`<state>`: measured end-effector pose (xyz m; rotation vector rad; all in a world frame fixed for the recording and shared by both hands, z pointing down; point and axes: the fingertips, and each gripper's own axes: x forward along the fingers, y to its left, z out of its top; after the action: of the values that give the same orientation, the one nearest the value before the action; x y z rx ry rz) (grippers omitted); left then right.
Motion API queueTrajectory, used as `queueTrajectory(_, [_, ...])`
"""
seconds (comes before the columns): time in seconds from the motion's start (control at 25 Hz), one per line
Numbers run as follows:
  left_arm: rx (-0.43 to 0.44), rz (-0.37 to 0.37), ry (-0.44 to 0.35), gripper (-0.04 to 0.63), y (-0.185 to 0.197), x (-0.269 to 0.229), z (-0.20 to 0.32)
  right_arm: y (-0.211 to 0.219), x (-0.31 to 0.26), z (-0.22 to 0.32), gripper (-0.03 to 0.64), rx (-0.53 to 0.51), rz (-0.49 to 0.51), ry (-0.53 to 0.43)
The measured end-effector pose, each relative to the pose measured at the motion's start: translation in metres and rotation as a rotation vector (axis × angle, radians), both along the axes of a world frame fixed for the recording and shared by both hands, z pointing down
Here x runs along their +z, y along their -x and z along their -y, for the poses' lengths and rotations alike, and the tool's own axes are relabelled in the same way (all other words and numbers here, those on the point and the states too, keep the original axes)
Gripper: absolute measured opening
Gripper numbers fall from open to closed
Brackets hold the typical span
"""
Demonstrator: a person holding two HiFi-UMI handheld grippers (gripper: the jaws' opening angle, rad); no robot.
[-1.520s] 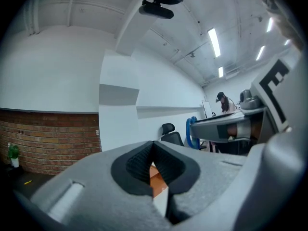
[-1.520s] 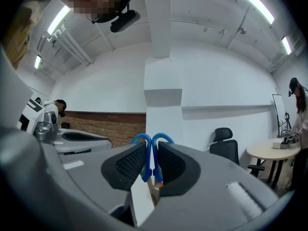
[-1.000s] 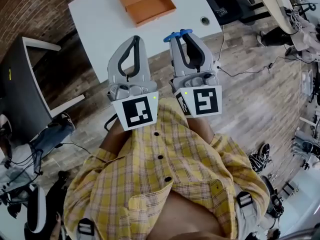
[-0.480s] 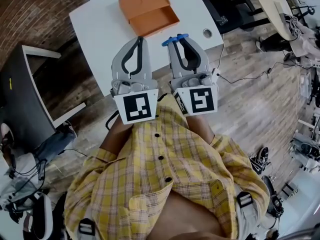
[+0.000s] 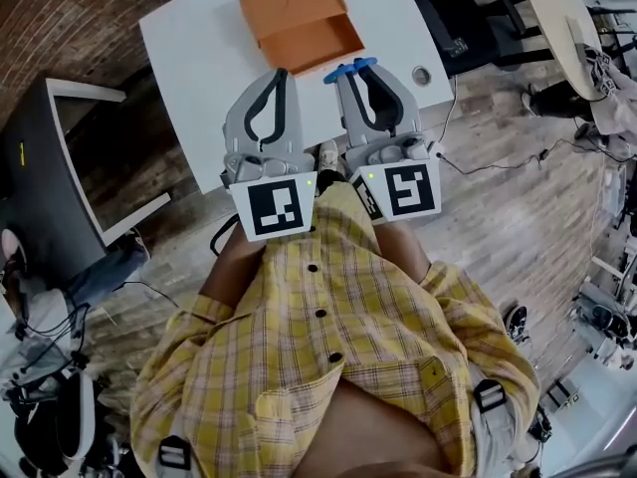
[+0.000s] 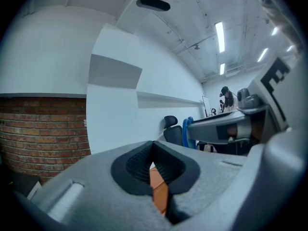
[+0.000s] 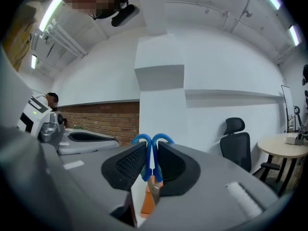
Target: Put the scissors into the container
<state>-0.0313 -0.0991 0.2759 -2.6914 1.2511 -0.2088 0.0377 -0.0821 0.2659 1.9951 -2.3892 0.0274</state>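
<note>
Scissors sit pinched in the right gripper, blue handles past the tips, long axis along the jaws; the container lies just ahead, slightly leftward; the left gripper is closed, empty.

Both forearms extend toward 12 o'clock, side by side. The left claw has its jaws closed on nothing. The right claw clamps the scissors by the handles.

From the head view, the right gripper hides all of the scissors but their blue handles.
</note>
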Motion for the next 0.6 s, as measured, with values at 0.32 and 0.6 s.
queueTrajectory(0.32, [-0.069,0.034,0.045,-0.002,-0.019,0.019,0.022,-0.022,0.013,0.024,0.082,-0.071,0.015,0.028])
queueTrajectory(0.6, [-0.106,0.063,0.076,-0.003,-0.041,0.037,0.036,-0.038,0.035,0.047,0.083,-0.135,-0.006,0.085])
